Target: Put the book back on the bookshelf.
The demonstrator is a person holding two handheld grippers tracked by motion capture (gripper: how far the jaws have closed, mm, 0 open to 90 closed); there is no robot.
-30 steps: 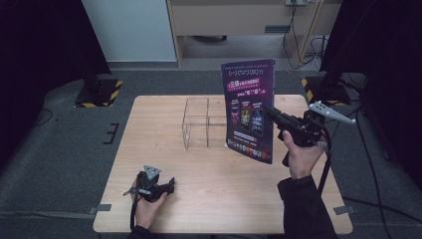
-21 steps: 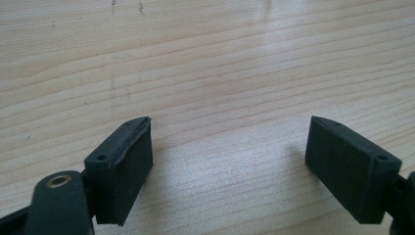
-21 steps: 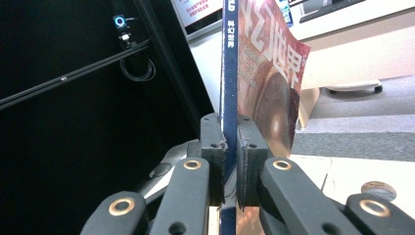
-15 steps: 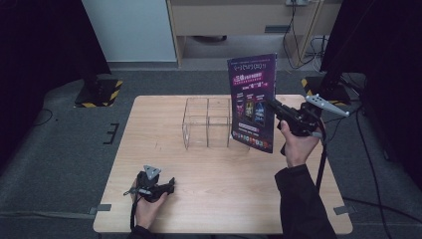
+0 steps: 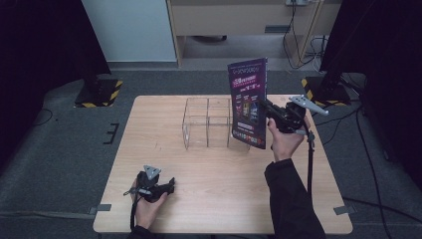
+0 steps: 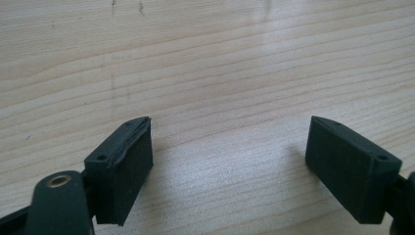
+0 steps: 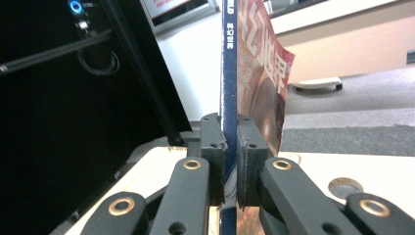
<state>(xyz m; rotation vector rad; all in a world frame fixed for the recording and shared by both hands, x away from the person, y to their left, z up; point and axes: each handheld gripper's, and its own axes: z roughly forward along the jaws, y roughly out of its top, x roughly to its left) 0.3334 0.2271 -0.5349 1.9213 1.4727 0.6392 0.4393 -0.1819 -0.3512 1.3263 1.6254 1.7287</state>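
Observation:
A purple magazine [image 5: 249,103] stands upright in the air over the table's right half, right next to the clear box [image 5: 207,123]. My right gripper [image 5: 266,106] is shut on its spine edge; in the right gripper view the blue spine [image 7: 228,73] runs up between the two jaws, with the cover [image 7: 262,78] bowing off to the right. My left gripper [image 5: 169,184] rests low on the wood near the front left edge, held in a hand. Its jaws stand wide open [image 6: 230,161] with bare wood between them.
The clear box has two compartments and sits at the middle of the wooden table [image 5: 164,149]. Yellow-and-black stand feet [image 5: 102,92] sit on the grey floor at either far corner. A cable [image 5: 309,159] trails from the right gripper down past the forearm.
The right gripper has carried the magazine up and toward the far side, closer beside the clear box. The left gripper has stayed where it was.

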